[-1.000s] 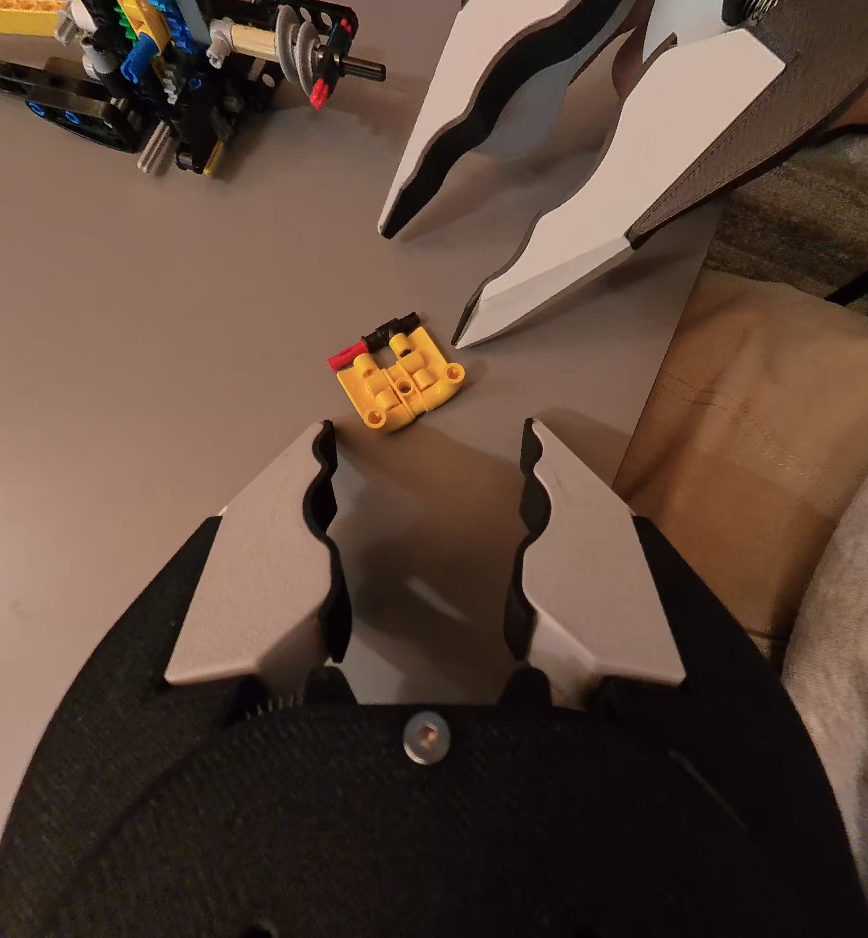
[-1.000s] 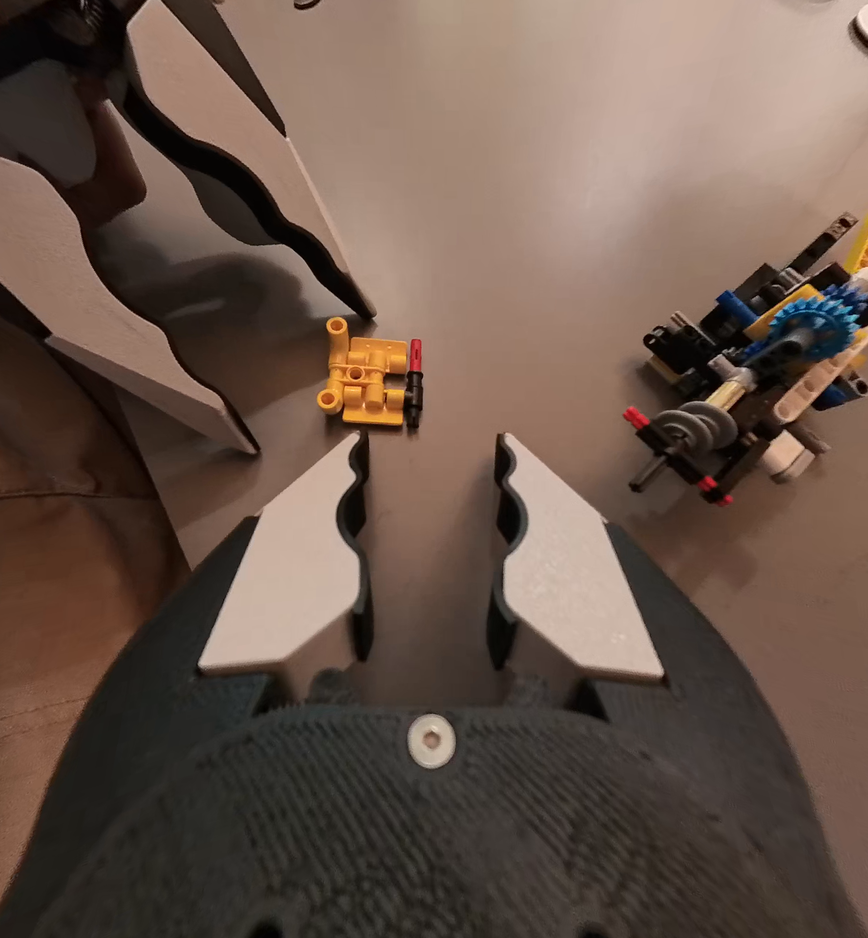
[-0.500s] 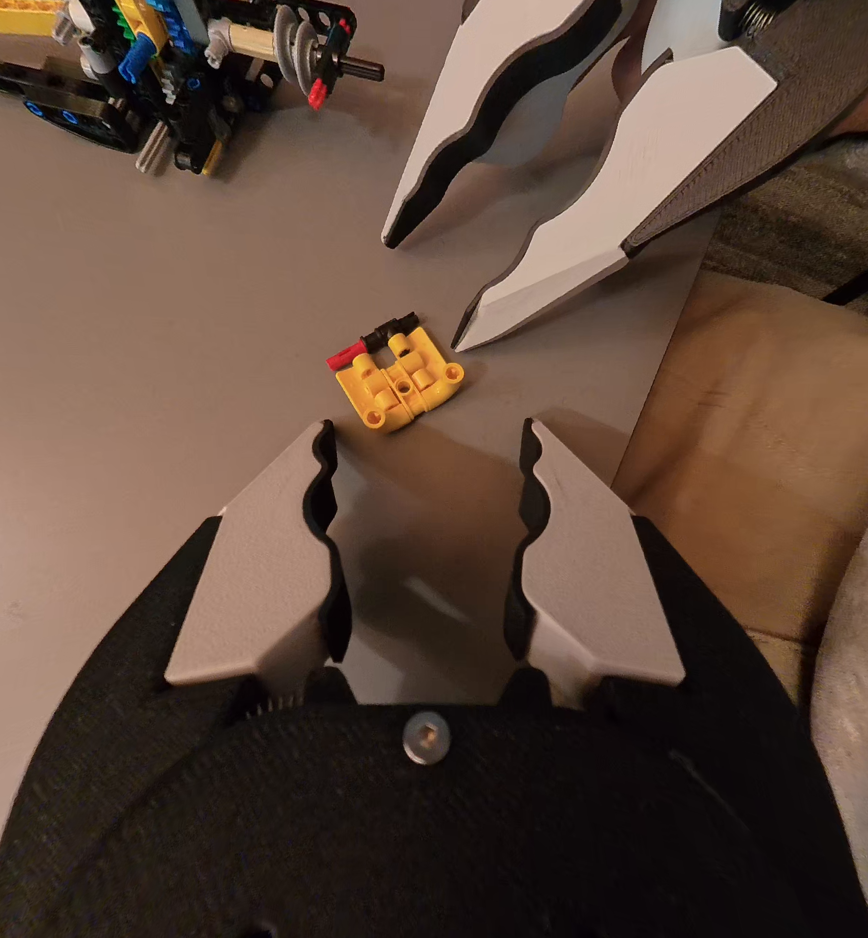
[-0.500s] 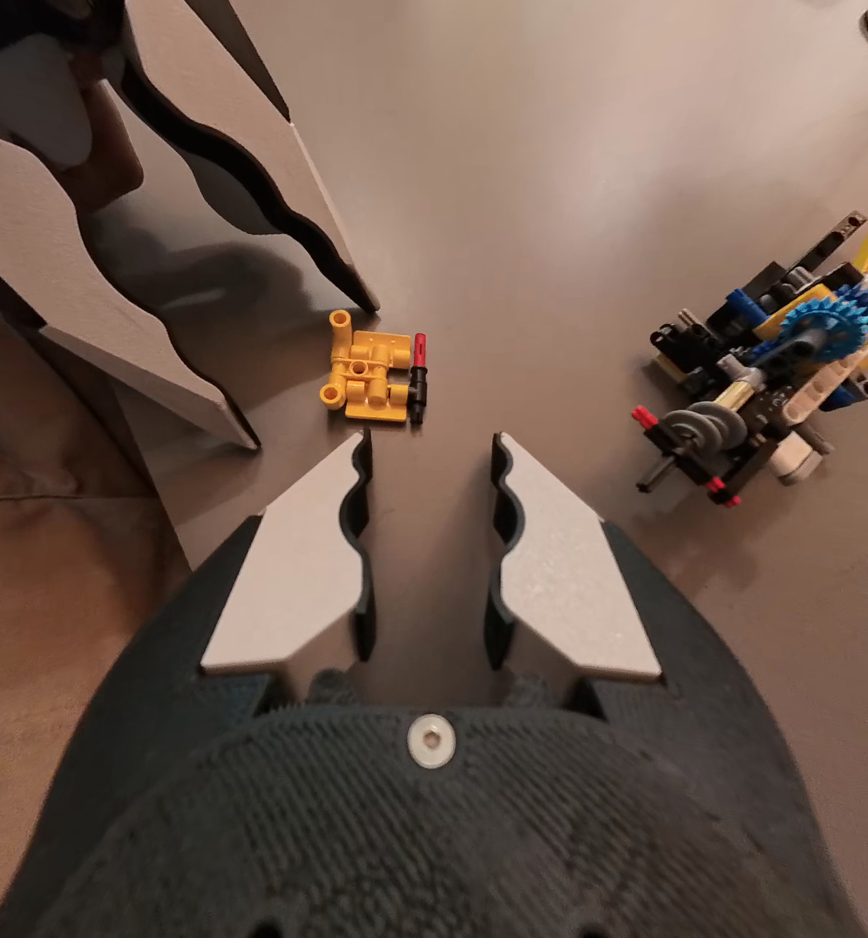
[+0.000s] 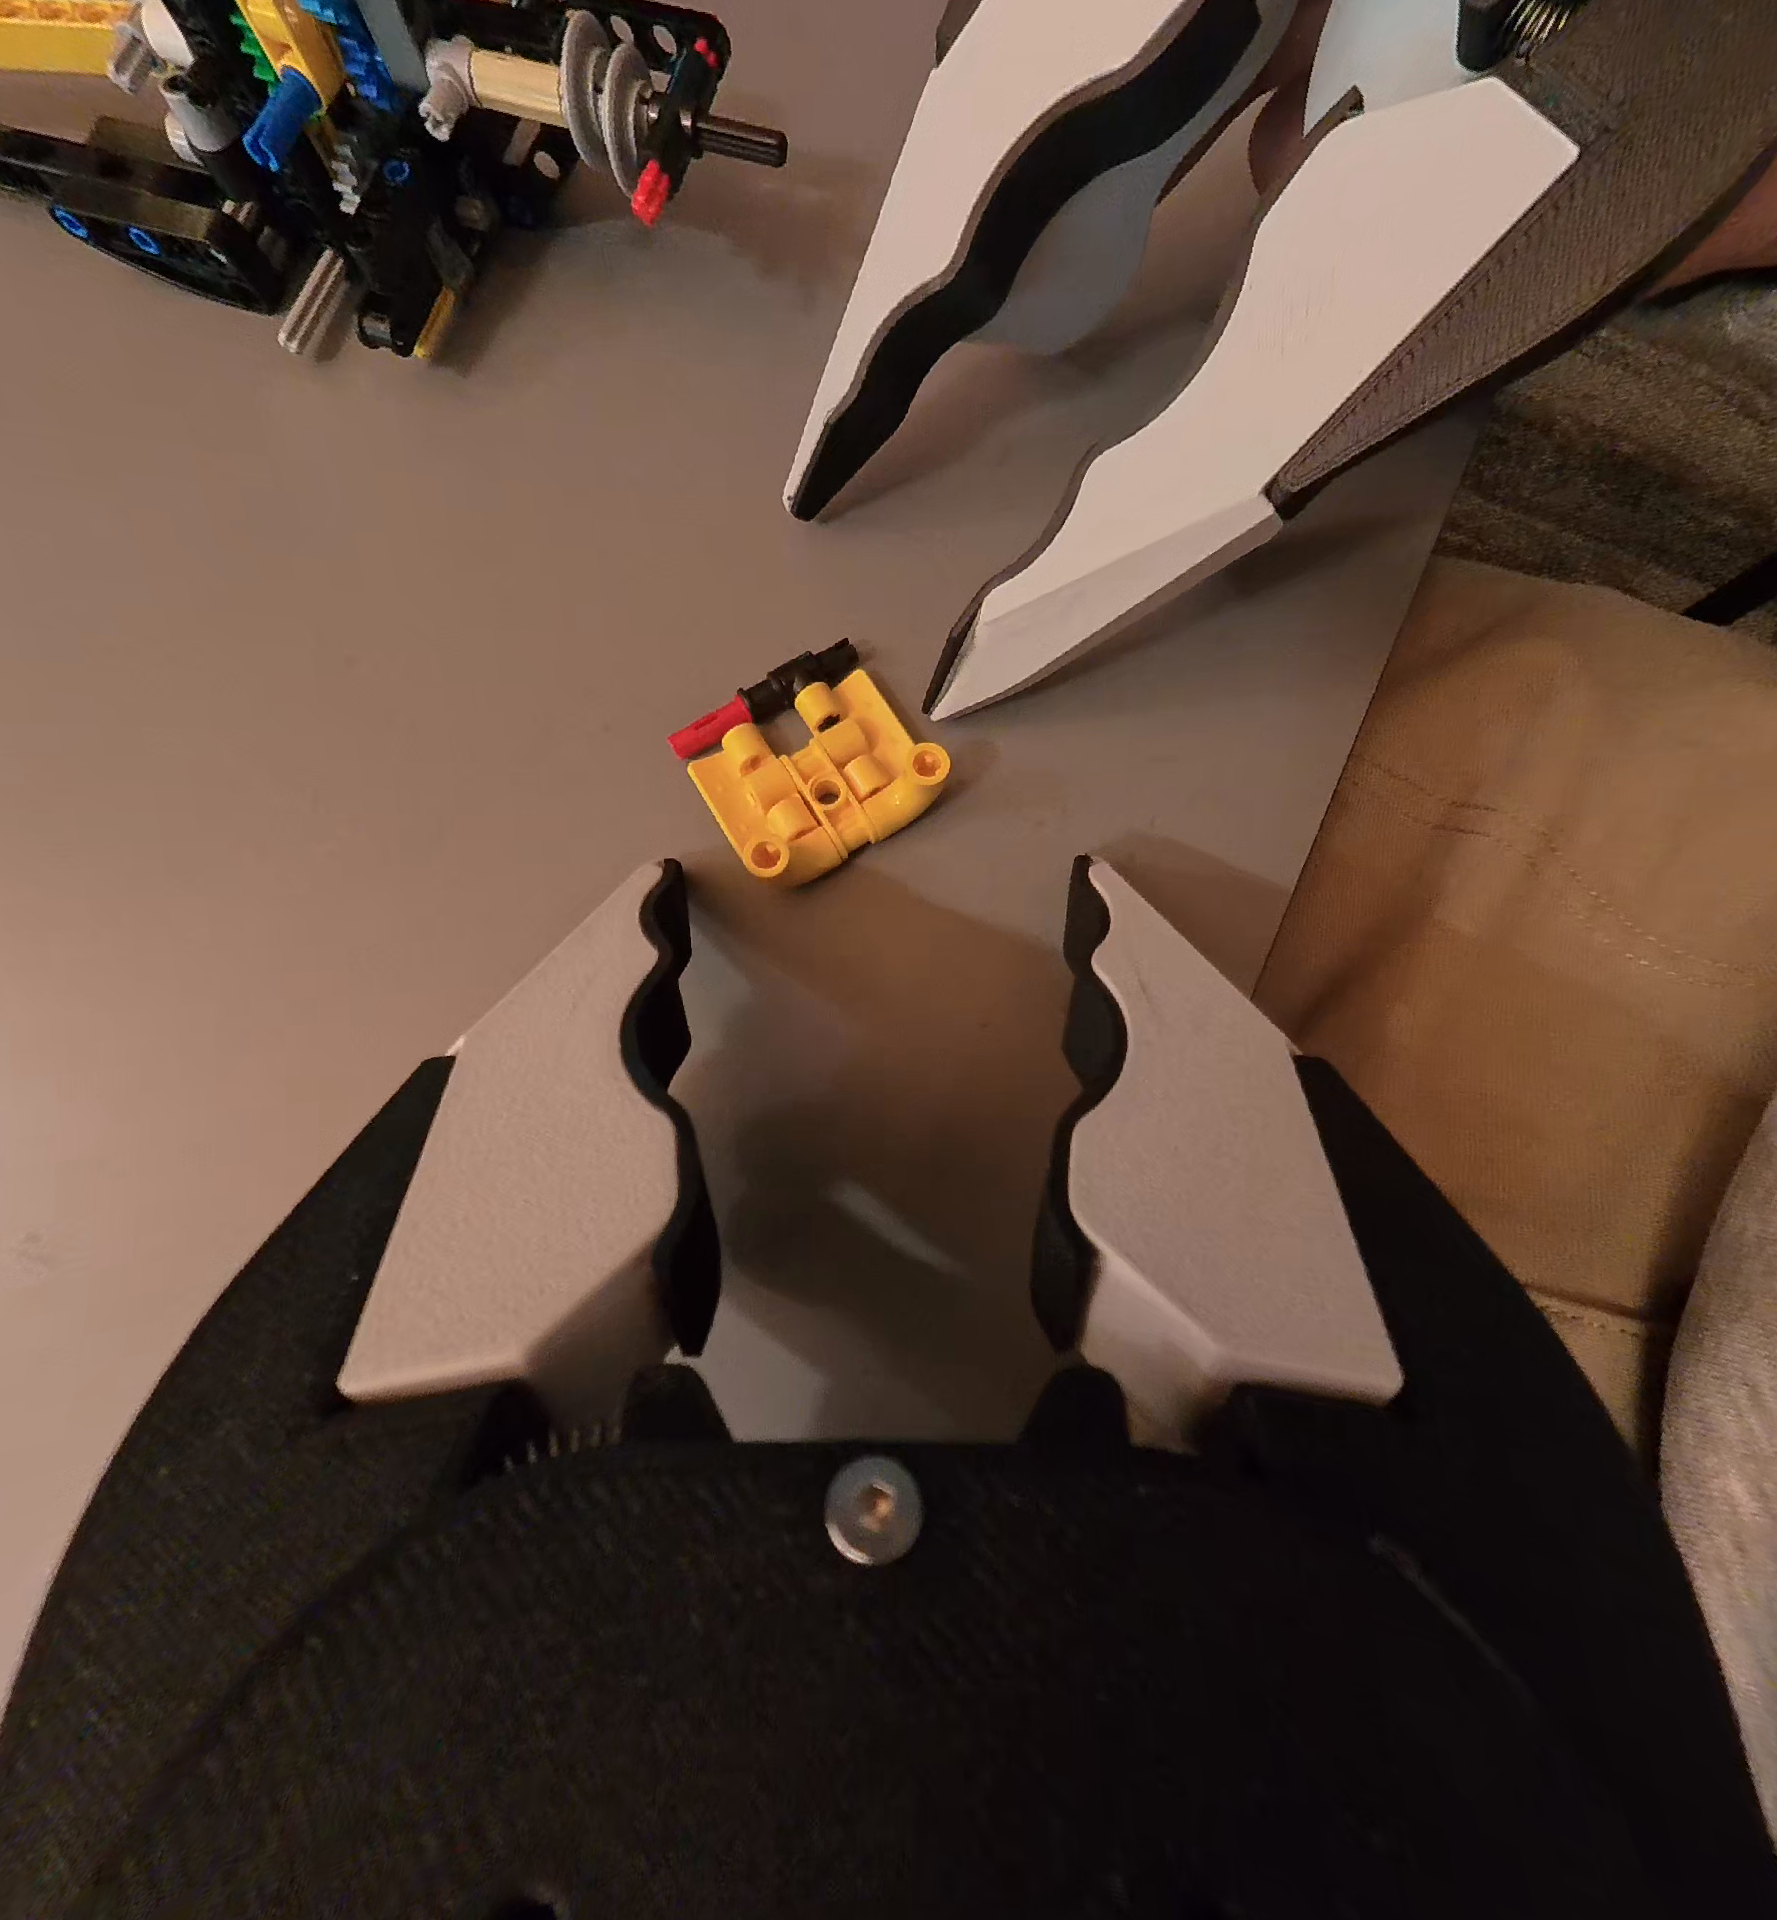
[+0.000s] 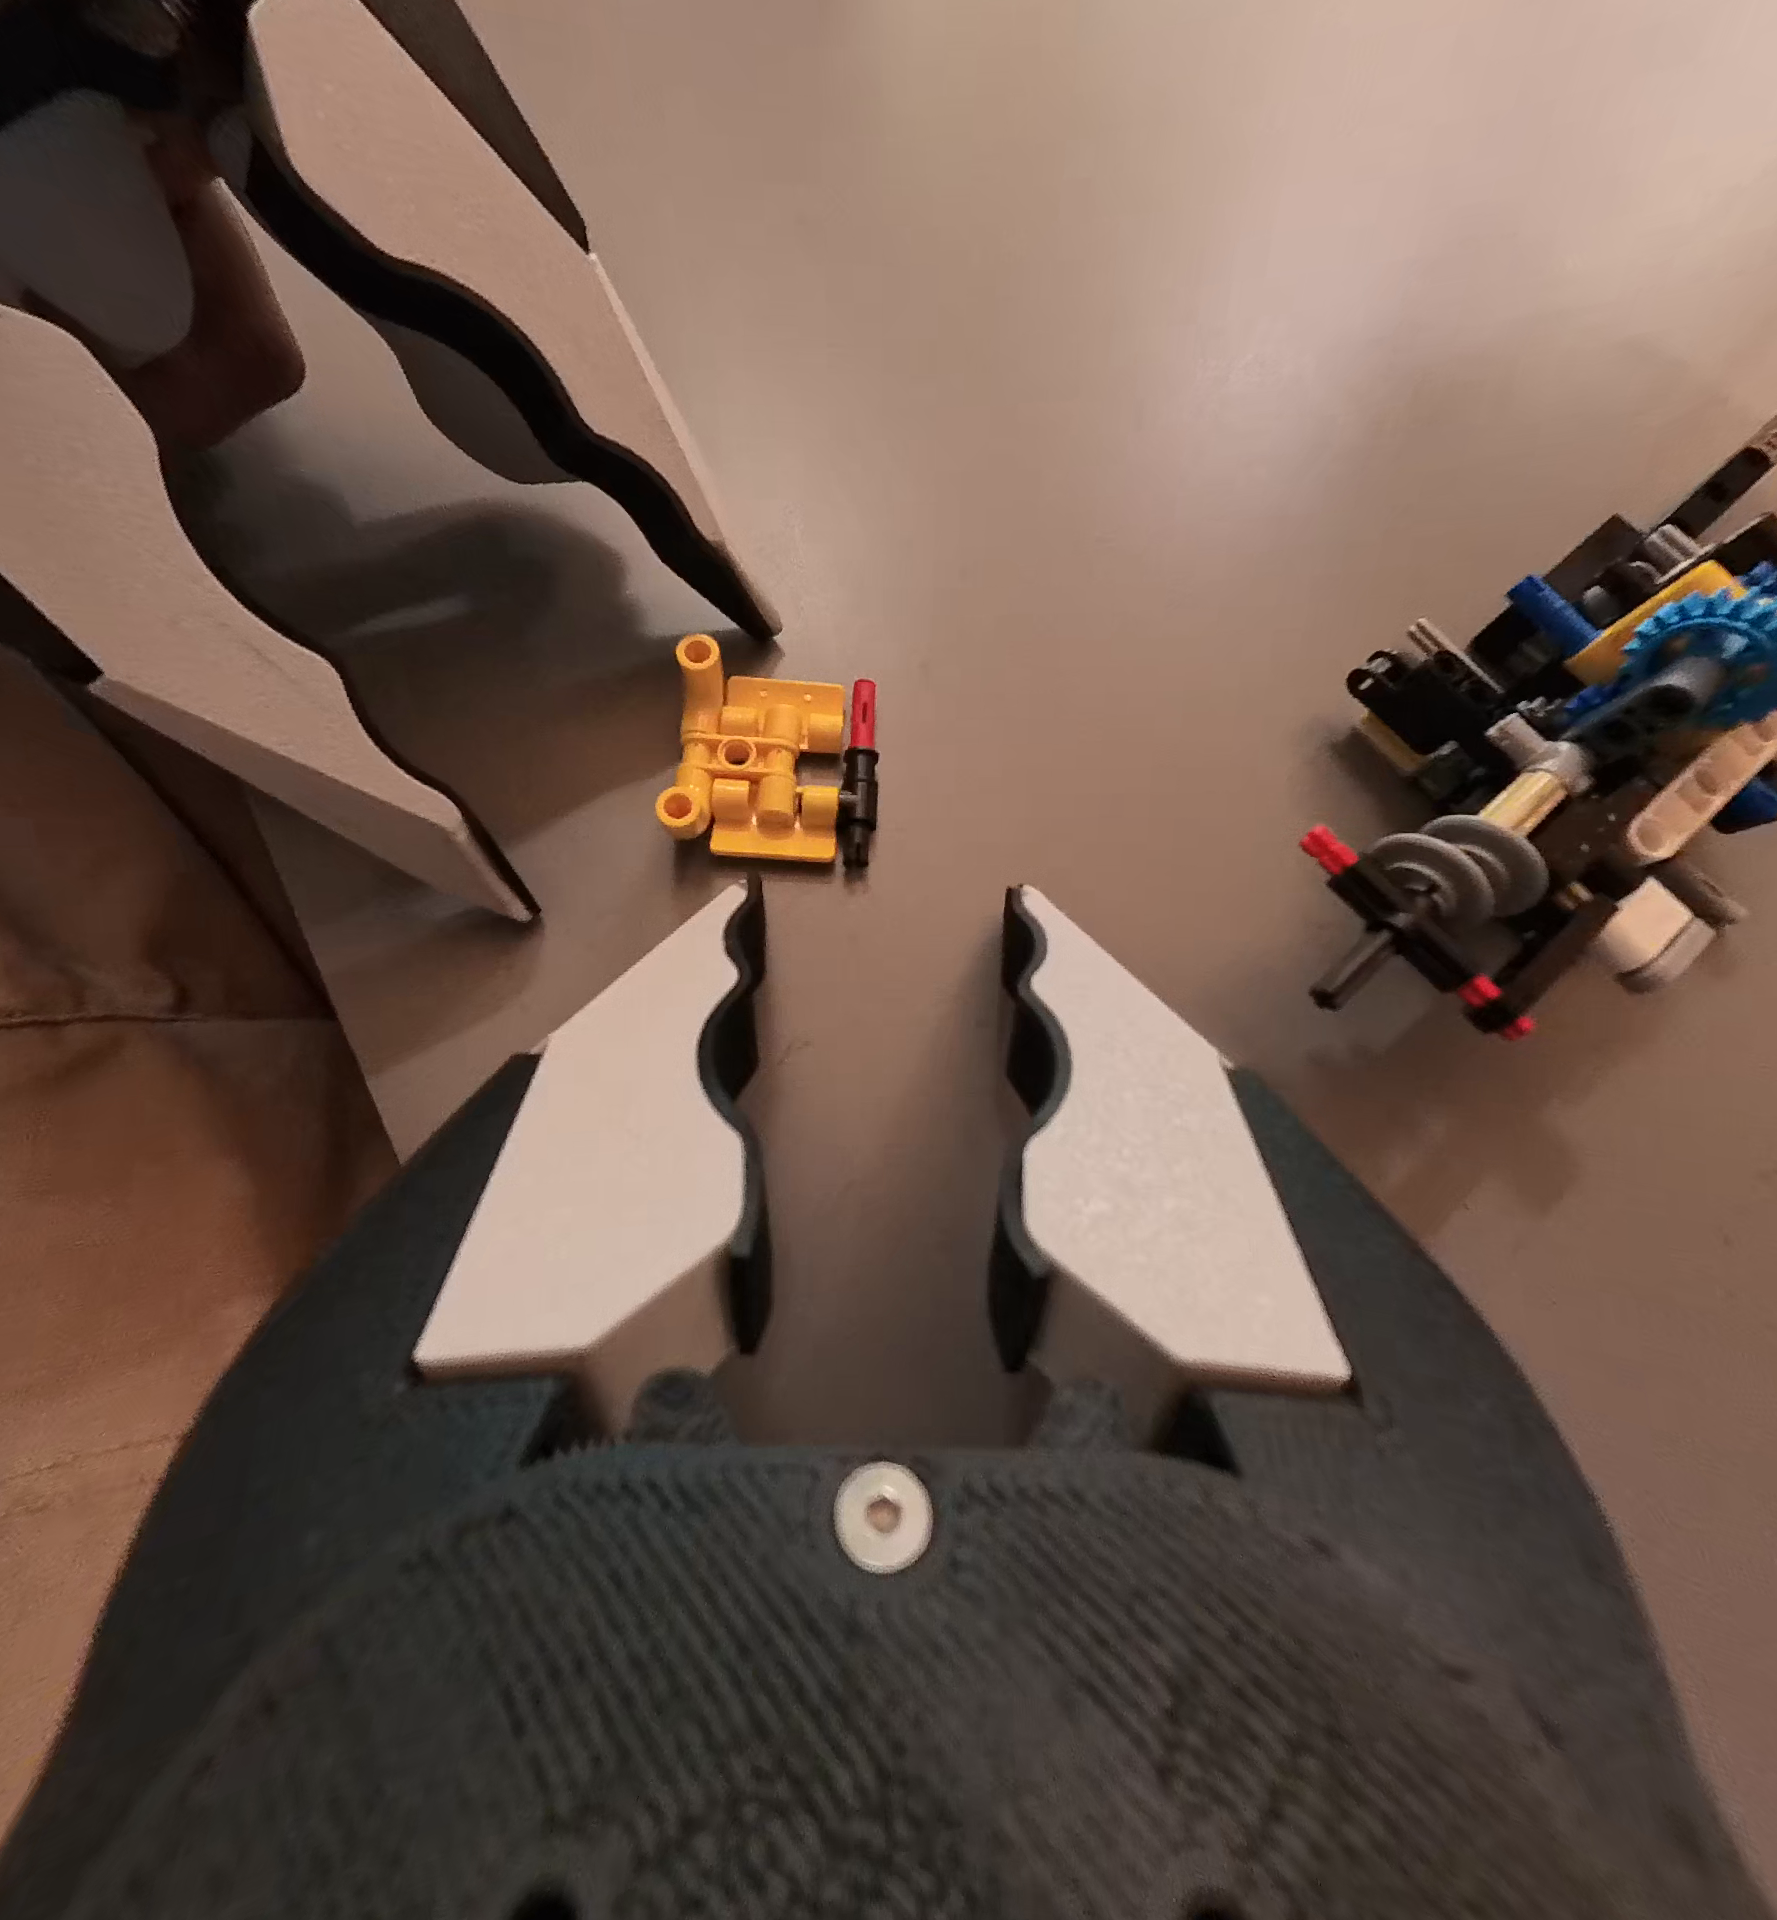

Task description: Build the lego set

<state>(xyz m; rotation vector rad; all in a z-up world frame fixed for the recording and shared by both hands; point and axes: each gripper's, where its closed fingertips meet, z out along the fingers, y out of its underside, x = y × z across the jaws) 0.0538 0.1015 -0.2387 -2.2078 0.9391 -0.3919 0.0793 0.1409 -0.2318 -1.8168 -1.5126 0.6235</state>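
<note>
Hovering: both grippers hang over the grey table (image 5: 240,727) with nothing held; the left gripper (image 5: 871,873) has its jaws spread wide, the right gripper (image 6: 879,899) has its jaws apart too, a little narrower.
Piece in play: the yellow connector piece (image 5: 822,790) lies flat near the table's edge on the person's side, with a black pin (image 5: 796,670) and red pin (image 5: 702,732) joined at its far side, between the two sets of fingertips.
Rest of build: the partly built model (image 6: 1590,769) sits well apart, toward the far side of the table.
Risk, edge: the yellow piece lies close to the edge above the tan cushion (image 5: 1538,883); a sideways nudge from a fingertip could likely push it off.
Risk, grip: flat and low, it may skid or flip if one jaw touches first.
Risk, pins: squeezing across the pins could probably pop them loose.
Change since a second ago: the pieces have not shifted on the table; in the right wrist view the model sits slightly farther right and higher, so that gripper has drifted a little.
</note>
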